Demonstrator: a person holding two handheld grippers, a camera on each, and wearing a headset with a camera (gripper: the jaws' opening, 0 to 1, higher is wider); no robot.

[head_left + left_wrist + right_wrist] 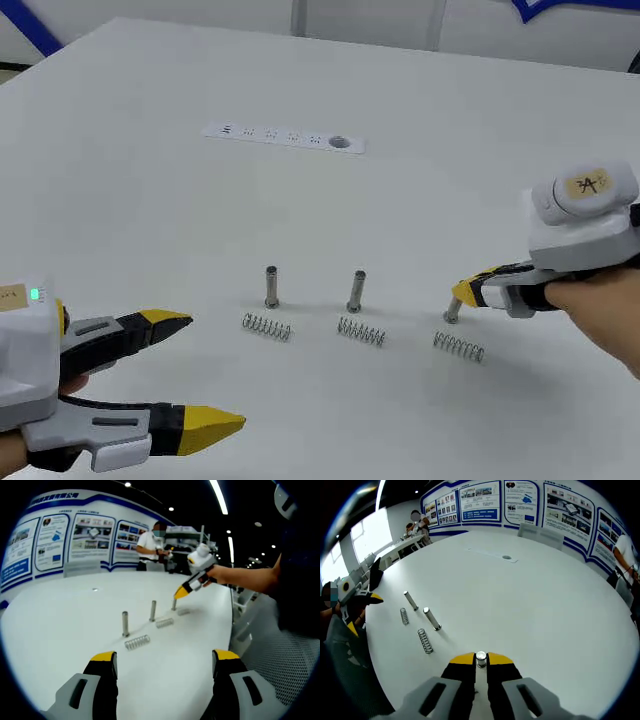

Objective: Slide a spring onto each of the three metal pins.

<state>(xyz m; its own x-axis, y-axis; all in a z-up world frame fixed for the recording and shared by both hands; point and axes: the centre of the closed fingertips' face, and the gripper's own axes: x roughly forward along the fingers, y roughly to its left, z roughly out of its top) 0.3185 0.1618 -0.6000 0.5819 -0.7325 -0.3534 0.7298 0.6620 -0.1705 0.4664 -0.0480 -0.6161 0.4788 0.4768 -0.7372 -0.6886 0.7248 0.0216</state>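
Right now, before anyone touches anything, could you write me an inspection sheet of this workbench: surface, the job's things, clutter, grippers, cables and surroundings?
Surface: white table, smooth.
Job's things: left pin, middle pin and right pin stand in a row; left spring, middle spring and right spring lie flat, one in front of each pin, none on a pin yet.
Clutter: socket strip set into the table beyond the pins.
Grippers: left hand-held gripper open, left of the row; right hand-held gripper shut on the right pin's top.
Cables: nothing seen.
Surroundings: wall posters; a person standing beyond the table.
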